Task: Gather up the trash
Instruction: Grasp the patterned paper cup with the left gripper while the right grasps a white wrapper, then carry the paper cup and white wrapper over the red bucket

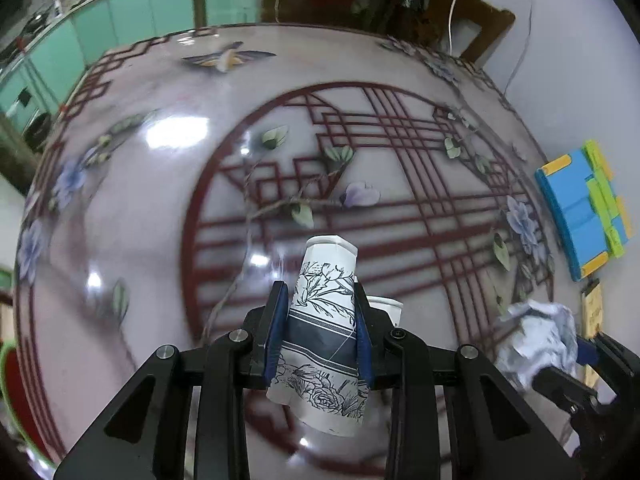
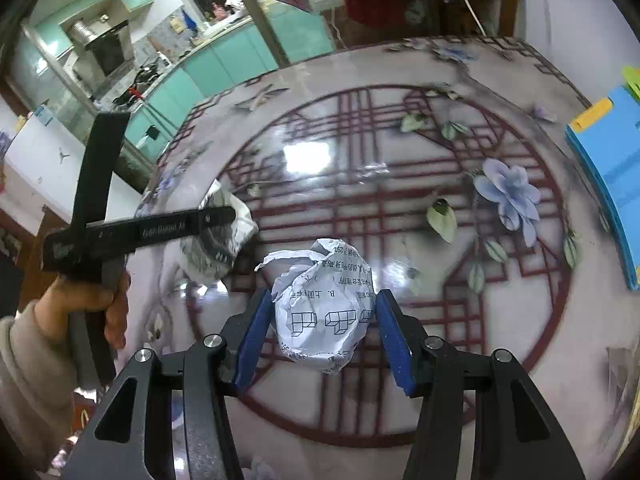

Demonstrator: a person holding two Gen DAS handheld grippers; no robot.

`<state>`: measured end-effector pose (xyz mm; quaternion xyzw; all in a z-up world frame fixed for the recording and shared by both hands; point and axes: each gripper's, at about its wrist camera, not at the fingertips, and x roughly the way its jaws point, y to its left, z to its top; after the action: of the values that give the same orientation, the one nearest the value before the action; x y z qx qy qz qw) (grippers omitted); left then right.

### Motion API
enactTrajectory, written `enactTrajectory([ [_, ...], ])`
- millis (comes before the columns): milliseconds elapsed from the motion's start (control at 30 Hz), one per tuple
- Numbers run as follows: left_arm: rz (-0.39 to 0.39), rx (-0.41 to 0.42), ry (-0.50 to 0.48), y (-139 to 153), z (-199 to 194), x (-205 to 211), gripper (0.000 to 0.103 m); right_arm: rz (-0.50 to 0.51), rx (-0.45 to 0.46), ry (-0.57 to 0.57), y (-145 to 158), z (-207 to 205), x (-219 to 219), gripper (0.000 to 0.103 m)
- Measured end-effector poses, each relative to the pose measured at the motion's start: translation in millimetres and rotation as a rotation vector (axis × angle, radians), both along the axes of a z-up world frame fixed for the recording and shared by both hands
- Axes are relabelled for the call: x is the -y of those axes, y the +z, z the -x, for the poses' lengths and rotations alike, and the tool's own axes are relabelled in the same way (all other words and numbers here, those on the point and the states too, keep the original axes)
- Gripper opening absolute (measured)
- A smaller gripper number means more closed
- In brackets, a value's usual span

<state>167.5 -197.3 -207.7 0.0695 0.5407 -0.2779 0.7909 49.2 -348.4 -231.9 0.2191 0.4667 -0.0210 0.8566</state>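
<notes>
left gripper point(image 1: 322, 332) clenched on crushed paper cup point(image 1: 326, 320); right gripper point(image 2: 324, 332) grasping crumpled paper ball point(image 2: 324, 304); soft loads may slip during carry.

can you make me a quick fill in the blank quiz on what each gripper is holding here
1. The left gripper is shut on a paper ____ printed with dark flowers.
2. The right gripper holds a crumpled ball of ____ with printed text and block drawings.
3. The table bears a red lattice and ____ pattern.
4. At the table's edge lies a ____ and yellow folder.

Missing words: cup; paper; flower; blue
</notes>
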Motion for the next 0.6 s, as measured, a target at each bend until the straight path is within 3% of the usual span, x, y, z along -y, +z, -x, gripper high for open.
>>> enactTrajectory([
  [600, 0.027, 0.049, 0.189, 30, 74, -115, 0.030, 0.082, 0.013, 0.133, 30, -5, -70, 0.052],
])
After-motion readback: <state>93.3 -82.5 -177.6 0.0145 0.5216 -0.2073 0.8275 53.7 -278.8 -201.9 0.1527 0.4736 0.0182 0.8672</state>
